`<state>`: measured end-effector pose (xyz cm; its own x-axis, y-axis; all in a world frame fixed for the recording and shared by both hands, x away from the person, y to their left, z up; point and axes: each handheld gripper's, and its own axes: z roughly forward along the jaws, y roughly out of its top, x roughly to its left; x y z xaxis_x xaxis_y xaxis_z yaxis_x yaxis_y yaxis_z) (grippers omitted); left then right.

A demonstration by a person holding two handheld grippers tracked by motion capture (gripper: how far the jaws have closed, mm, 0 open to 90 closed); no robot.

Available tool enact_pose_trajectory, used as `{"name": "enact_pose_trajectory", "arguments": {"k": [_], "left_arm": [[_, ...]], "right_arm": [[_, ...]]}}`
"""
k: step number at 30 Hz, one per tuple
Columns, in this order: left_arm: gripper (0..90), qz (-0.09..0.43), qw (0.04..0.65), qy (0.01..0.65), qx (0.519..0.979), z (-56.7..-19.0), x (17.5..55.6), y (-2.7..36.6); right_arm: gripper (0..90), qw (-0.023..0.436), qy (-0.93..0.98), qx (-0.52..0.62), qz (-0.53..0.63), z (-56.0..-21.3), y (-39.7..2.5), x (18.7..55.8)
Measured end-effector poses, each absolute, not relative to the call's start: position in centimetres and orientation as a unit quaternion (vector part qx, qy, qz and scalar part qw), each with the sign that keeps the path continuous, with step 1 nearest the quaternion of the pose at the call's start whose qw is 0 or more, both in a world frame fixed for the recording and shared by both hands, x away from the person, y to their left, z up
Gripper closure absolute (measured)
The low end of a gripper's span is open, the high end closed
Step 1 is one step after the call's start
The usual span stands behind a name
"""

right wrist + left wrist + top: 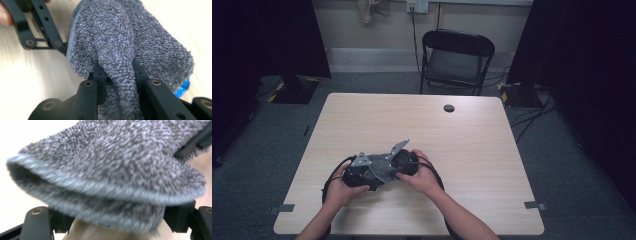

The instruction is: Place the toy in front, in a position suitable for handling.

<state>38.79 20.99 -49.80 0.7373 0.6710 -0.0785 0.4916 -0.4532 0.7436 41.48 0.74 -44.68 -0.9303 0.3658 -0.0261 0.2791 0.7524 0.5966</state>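
Forearms come in from the bottom edge of the high view, and each hand carries a black two-jaw gripper over the near half of the pale wooden table point(472, 150). Between them sits a grey speckled terry cloth point(381, 169), bunched into a small heap just above the tabletop, close to the person's side and a little left of centre. The left gripper point(368, 176) meets the cloth from the left, the right gripper point(393, 167) from the right, so the two tools nearly touch across the bundle, each with a grey three-cornered plate on top and a black cable looping back toward the wrists. In the right gripper view the jaws stand close together with a ridge of the cloth point(120, 50) pinched tight between them, the rest of the fabric swelling beyond onto the table; a small bright blue object point(182, 88) peeks out from under the cloth's right edge, too hidden to identify, and the other tool's black frame lies against the cloth at upper left. In the left gripper view the folded cloth point(112, 170), with its paler stitched hem, lies across both jaws and hides their tips, so I cannot tell whether they are apart or clamped. Farther off, a round dark cable hole point(449, 108) marks the table's far edge, and beyond it a black folding chair point(457, 60) stands on the grey carpet.
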Motion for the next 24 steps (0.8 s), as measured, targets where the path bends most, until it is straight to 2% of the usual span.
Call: {"name": "enact_pose_trajectory", "arguments": {"k": [24], "left_arm": [[23.8,0.114,0.393,0.344,0.845,-49.8,38.8,21.0]], "right_arm": [[72.2,0.079,0.921,0.252,0.285,-45.2,-3.9,44.6]]}}
